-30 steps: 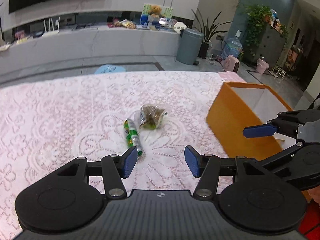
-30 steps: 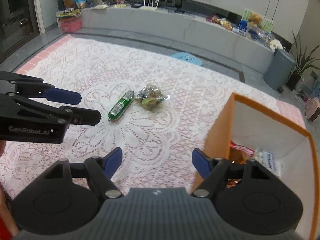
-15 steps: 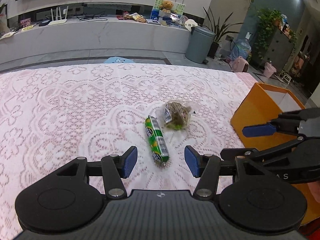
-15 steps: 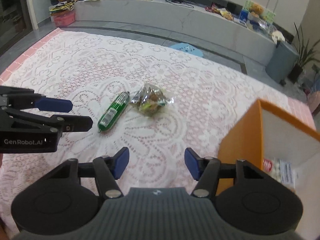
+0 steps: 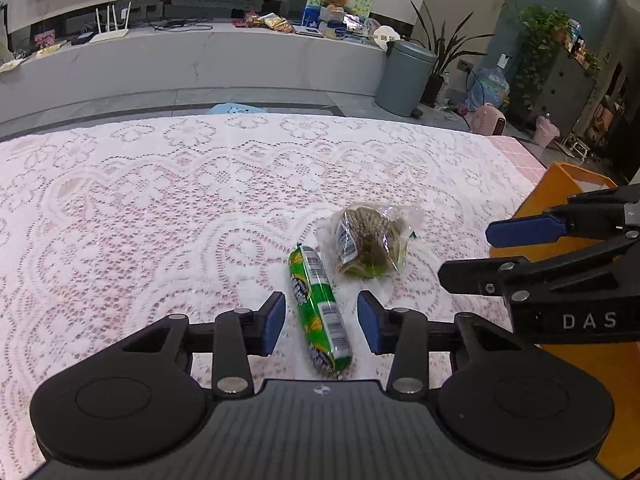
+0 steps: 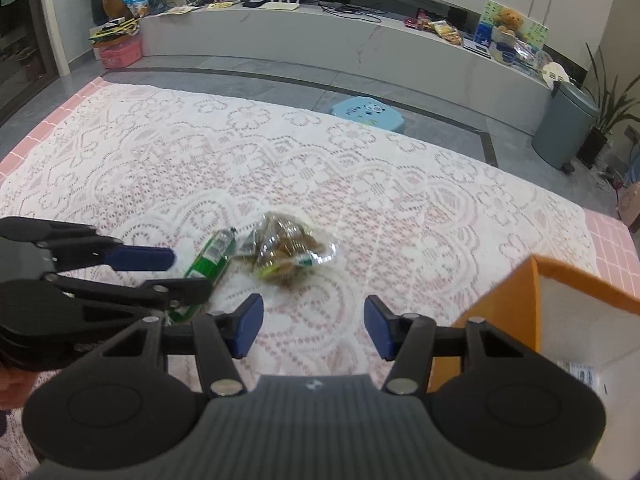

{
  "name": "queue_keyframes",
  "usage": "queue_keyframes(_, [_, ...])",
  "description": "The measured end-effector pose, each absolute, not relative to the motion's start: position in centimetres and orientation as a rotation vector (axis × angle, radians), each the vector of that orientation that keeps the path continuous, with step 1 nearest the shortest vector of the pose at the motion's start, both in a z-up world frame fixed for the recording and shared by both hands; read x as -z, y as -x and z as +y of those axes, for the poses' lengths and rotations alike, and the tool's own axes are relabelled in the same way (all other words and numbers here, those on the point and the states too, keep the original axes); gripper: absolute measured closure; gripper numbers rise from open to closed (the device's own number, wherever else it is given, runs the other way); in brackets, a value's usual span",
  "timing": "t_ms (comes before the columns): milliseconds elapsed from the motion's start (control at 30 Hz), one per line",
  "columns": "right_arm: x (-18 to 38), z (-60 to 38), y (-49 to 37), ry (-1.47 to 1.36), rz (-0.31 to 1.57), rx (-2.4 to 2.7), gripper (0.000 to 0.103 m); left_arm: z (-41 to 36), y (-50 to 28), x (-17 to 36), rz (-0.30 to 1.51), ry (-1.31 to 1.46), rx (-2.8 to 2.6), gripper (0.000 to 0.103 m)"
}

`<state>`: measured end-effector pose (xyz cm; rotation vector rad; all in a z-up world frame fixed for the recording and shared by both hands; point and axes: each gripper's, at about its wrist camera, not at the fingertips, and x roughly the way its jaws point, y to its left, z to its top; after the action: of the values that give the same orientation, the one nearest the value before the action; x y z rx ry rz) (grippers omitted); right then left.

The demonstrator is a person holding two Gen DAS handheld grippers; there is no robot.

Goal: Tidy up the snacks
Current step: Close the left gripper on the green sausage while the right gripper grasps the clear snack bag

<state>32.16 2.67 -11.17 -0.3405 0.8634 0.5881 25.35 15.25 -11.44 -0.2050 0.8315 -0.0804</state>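
Note:
A green tube-shaped snack (image 5: pixel 320 308) lies on the lace tablecloth, lengthwise between the blue pads of my left gripper (image 5: pixel 322 326). The jaws are closing, with a gap still showing on both sides of the tube. A clear bag of brownish snacks (image 5: pixel 368 242) lies just beyond it to the right. In the right wrist view the same tube (image 6: pixel 210 258) and bag (image 6: pixel 286 250) lie ahead of my right gripper (image 6: pixel 314 330), whose jaws are closing with nothing between them. The left gripper (image 6: pixel 152 276) shows at that view's left, over the tube.
An orange bin (image 5: pixel 560 192) stands at the right on the table; its white inside (image 6: pixel 576 332) holds a packet. The pink lace cloth (image 5: pixel 160 220) covers the table. Beyond the far edge are a blue stool (image 6: pixel 362 112), a grey waste bin (image 5: pixel 408 76) and a long counter.
Both grippers have moved forward and down toward the two snacks. The left jaws have narrowed around the green tube, which now lies between them. The right jaws have narrowed as well.

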Motion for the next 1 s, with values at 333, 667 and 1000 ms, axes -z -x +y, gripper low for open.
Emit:
queue_keyframes(333, [10.9,5.6,-34.3,0.400,0.808,-0.659,0.046,15.1,-25.8,12.1,0.858,0.193,0.072,0.061])
queue_keyframes(667, [13.6,7.9,-36.6,0.460,0.831,-0.694,0.037,14.7,-26.1,12.4,0.844,0.181,0.074,0.060])
queue_keyframes(1000, [14.7,8.9,-36.6,0.460,0.859,-0.715,0.027,14.2,-26.1,12.6,0.826,0.162,0.071,0.060])
